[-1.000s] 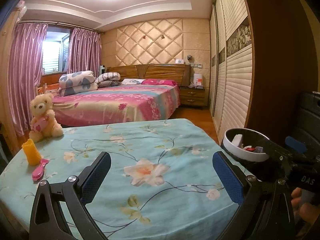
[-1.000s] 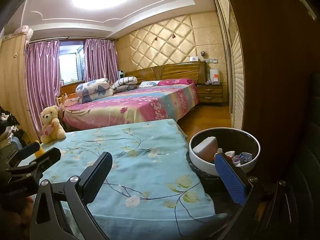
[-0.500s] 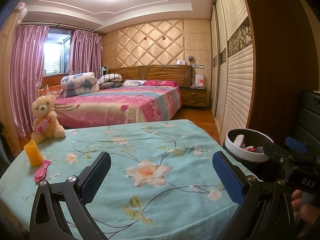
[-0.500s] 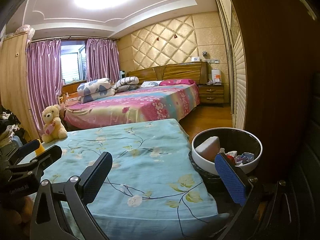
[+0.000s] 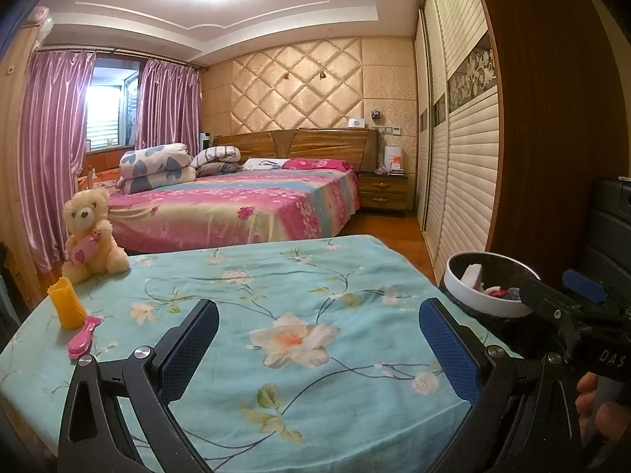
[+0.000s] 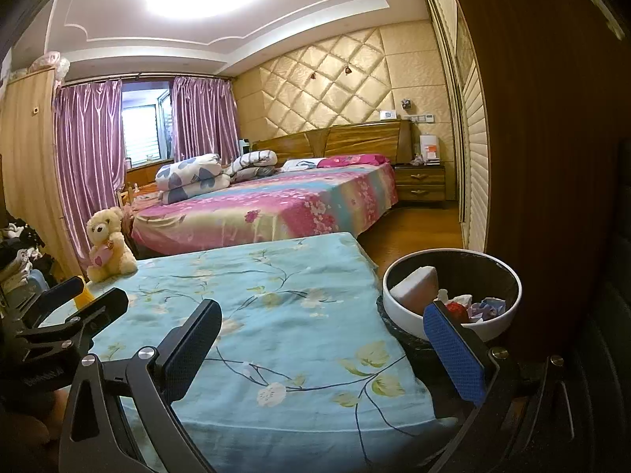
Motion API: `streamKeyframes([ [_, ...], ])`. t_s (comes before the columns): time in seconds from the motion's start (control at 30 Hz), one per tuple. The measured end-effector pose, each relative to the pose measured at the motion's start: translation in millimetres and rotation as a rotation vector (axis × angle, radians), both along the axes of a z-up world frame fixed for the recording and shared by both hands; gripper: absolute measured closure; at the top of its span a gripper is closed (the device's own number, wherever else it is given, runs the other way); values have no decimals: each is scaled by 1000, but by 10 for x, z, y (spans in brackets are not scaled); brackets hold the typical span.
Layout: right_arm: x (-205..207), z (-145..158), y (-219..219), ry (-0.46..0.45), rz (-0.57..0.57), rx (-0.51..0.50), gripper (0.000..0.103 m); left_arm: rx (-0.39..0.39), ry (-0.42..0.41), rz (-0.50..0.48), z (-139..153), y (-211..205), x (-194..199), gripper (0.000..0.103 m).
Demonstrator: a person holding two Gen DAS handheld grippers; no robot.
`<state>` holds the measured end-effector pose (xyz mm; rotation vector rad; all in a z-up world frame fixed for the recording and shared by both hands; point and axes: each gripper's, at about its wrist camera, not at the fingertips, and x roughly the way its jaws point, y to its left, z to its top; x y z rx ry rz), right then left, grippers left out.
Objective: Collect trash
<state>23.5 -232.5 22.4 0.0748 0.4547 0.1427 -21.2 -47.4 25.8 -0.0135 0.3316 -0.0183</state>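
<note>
Looking over my two grippers, I take the trash bin as the landmark.
Trash bin: a round bin [image 6: 410,321] with a white rim and a dark inside, lined with a black bag that bunches below the rim; it stands just beside the right edge of the flowered table [image 6: 276,315], against a dark wooden wardrobe side [image 6: 552,157].
Bin contents: a pale wedge-shaped block [image 6: 416,289] leans on the bin's left inner wall; beside it lie crumpled white paper [image 6: 459,300], a red scrap [image 6: 455,309] and a bluish-purple crumpled wrapper [image 6: 489,307].
Left gripper: mine [image 5: 319,339], blue pads spread wide with nothing between them, hovering over the table to the left of the bin.
Right gripper: mine [image 6: 327,343], pads also spread wide and empty; its right pad overlaps the bin's near rim in the right wrist view, though I cannot tell if it touches.
Table, far from the bin: a teddy bear [image 5: 92,236] sits at the far left corner; nearer me stand an orange ribbed cup [image 5: 67,301] and, just beside it, a pink hairbrush [image 5: 84,341] lying flat.
Beyond the bin: a bed with a pink floral sheet [image 5: 236,205] and folded quilts [image 5: 157,165].
</note>
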Motion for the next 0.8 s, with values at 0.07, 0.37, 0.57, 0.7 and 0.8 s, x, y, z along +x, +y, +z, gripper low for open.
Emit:
streamKeyframes([
  [0.07,1,-1,-3,0,2,2,0,0,0,-2,-3,6,-1,1],
  [0.37,-19,1,15,1,5,7,0,-4,2,-10,-9,13,13,1],
  [0.57,-28,19,30,2,7,13,0,0,2,-9,-7,13,21,1],
  [0.7,-33,33,53,6,10,12,0,0,5,-11,-4,20,31,1],
  [0.8,-22,36,45,7,10,14,0,2,5,-15,-2,26,35,1],
])
